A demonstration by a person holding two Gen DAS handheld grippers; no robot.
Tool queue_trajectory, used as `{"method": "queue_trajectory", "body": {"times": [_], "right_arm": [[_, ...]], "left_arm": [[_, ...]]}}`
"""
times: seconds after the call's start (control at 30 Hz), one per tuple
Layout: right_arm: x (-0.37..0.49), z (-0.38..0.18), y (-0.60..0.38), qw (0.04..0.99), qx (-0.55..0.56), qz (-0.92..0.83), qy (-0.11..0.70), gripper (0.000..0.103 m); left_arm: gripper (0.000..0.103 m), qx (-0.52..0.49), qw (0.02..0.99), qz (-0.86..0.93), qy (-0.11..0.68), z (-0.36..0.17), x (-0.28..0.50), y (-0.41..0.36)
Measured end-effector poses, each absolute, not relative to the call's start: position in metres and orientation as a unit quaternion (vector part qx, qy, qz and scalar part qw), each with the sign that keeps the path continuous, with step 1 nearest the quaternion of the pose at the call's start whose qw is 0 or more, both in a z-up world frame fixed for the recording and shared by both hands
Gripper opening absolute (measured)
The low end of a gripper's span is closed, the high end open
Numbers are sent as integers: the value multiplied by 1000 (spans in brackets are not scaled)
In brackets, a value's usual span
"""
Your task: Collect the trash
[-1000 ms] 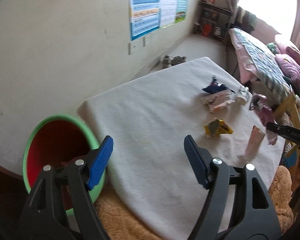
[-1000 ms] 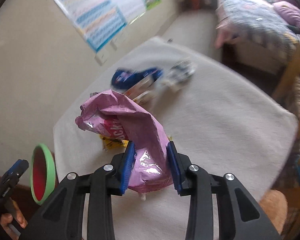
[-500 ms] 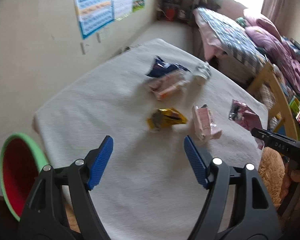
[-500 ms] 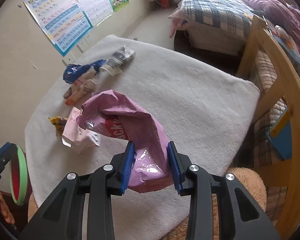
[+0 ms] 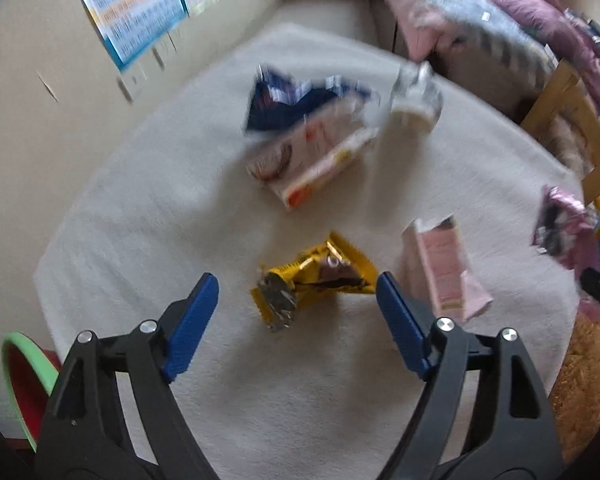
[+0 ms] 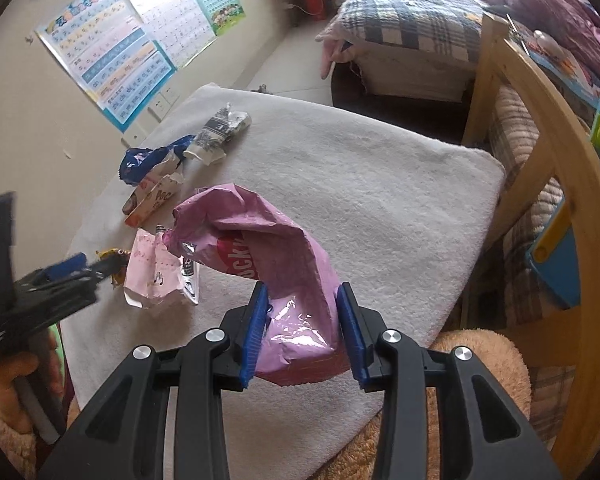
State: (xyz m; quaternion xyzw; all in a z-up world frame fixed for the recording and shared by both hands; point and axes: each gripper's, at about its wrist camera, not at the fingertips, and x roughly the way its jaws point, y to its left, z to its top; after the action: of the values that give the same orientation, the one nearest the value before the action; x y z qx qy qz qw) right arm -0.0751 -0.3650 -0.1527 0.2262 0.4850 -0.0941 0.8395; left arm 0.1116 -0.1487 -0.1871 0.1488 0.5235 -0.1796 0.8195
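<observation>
Beige wall [image 6: 40,128] with bright posters [image 6: 140,44], plaid-covered bed [image 6: 412,12], pale tiled floor [image 6: 296,60]

Left wrist view: looking steeply down from close above the white cloth [image 5: 140,208], along two blue-padded fingers [image 5: 190,320] framing a yellow wrapper [image 5: 312,280], far wall with posters [image 5: 140,12] at top left, bed [image 5: 480,20] at top right, green-rimmed bin [image 5: 24,376] at the near left edge. Right wrist view: also angled down, from the cloth's near right corner, facing the same posters [image 6: 132,52] and bed [image 6: 412,16], with the pink bag [image 6: 268,264] close in front. Shared by both: cloth [image 6: 380,184], pink carton [image 5: 444,268] [image 6: 152,276], blue wrapper [image 5: 288,100] [image 6: 148,160], and each other's gripper at the frame edge.
</observation>
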Motion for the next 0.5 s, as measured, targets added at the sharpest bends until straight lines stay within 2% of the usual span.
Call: {"method": "queue_trajectory", "body": {"times": [0.17,0.2,0.23,0.27,0.33,0.4,0.5], "right_arm": [[-75,-153,-365,838,228,-91,487,37],[-75,-153,-365,839,228,-90,486,37],[-75,-152,-364,839,227,-91,485,37],[-75,-151,-364,840,226,-91,485,37],[-74,-153,-362,838,225,-89,489,38],[-72,-156,-358,835,223,-83,495,40],[-68,-160,-349,831,213,-73,509,48]], "left_arm": [[80,174,797,-179,550,-212,117,-155],[76,161,795,-180,557,-214,118,-152],[63,134,796,-177,564,-213,117,-145],[56,118,795,-176,569,-212,117,-141],[27,98,794,-173,575,-209,112,-132],[13,99,792,-174,576,-206,106,-126],[13,88,793,-169,578,-204,95,-113]]}}
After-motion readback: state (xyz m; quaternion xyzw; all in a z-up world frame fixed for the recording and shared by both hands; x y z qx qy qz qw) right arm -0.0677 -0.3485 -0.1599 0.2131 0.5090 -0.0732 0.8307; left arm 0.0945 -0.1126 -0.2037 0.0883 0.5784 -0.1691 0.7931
